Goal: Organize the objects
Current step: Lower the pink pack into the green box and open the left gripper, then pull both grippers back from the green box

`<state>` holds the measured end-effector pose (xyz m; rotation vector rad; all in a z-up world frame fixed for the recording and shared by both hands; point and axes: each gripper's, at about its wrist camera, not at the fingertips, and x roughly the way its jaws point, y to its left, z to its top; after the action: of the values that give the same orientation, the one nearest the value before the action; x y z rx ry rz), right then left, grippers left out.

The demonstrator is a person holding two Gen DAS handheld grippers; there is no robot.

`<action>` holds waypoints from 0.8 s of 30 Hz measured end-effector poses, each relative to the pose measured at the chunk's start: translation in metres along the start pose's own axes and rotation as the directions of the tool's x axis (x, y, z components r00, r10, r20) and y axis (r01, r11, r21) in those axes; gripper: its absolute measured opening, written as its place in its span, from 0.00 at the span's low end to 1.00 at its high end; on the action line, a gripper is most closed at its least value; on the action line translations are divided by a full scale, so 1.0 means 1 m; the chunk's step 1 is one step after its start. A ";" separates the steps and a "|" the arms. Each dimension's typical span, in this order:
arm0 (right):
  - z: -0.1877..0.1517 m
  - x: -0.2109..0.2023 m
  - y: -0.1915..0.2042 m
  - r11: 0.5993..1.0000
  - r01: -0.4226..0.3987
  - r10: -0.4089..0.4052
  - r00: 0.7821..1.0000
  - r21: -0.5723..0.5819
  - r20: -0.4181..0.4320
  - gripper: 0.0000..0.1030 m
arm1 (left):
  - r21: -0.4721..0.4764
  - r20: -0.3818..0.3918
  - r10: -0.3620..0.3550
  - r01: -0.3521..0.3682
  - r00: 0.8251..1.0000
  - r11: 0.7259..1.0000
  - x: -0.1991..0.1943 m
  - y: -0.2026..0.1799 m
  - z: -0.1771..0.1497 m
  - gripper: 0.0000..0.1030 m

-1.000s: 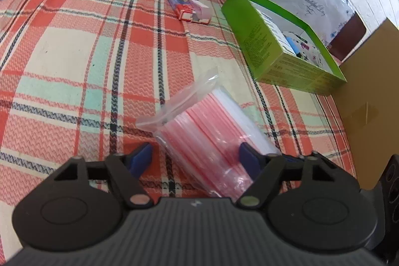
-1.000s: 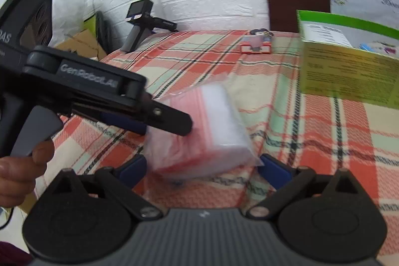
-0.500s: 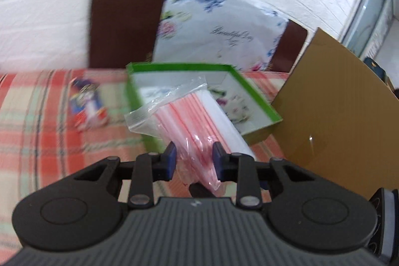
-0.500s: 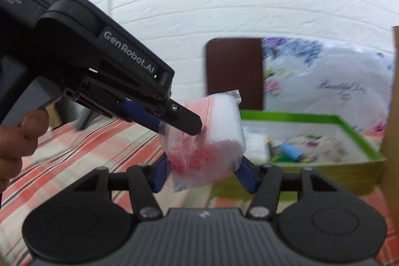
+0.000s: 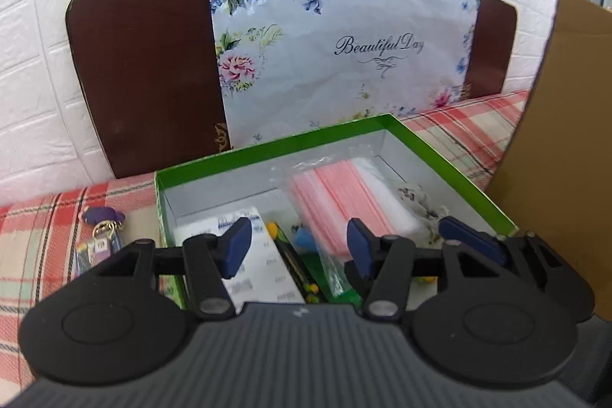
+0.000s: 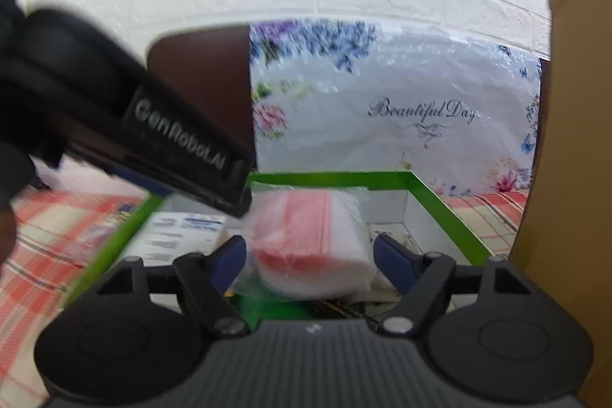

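**Bag of pink zip pouches settles into the green box**

My left claw (image 5: 296, 245) stands spread above the green box (image 5: 451, 163), its blue pads (image 5: 237, 243) wide apart and pinching nothing. The packet of pink zip bags (image 5: 344, 197) lies in the box's right half, just beyond my right-hand pad and clear of it. From the right wrist camera, my right claw (image 6: 306, 253) is spread too, with the packet (image 6: 310, 247) sitting between its pads; I cannot tell whether either pad touches the plastic.

I judge the step in hand to be the release and withdrawal. To do it well, I would lift both claws straight up and back, keeping the pads wide so they do not snag the loose, crinkled top of the bag and drag it out again. The plastic looks slippery and floppy, so any sideways brush could tip it onto the white booklet (image 5: 264, 266) and the small items in the left half of the box.

Left of the box, on the plaid-covered bench (image 5: 42, 232), a keyring with a purple charm (image 5: 101, 230) lies unsorted, probably a next candidate. A brown cardboard panel (image 5: 566, 155) stands close on the right, so the retreat should favour the left.
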<state>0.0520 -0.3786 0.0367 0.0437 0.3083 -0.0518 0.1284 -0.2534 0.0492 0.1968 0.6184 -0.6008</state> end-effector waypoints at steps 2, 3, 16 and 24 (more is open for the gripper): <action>-0.010 -0.020 0.005 1.000 0.007 -0.007 0.999 -0.009 0.034 0.79 | 0.029 0.015 0.024 -0.024 1.000 0.999 -0.011 0.000 -0.013 0.56; -0.013 -0.028 0.008 1.000 0.008 -0.008 0.999 -0.007 0.045 0.79 | 0.040 0.020 0.026 -0.027 0.999 0.999 -0.016 -0.003 -0.018 0.56; -0.043 -0.082 0.035 0.997 -0.073 0.075 0.993 0.023 -0.095 0.81 | 0.041 -0.037 0.114 -0.113 0.993 0.993 -0.064 0.007 -0.065 0.60; -0.050 -0.095 0.068 0.990 -0.136 0.129 0.980 -0.034 -0.151 0.81 | -0.039 -0.079 0.173 -0.176 0.982 0.984 -0.079 0.047 -0.090 0.62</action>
<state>-0.0501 -0.3036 0.0200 0.0241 0.4546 0.0913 0.0607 -0.1468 0.0239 0.2295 0.6798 -0.4107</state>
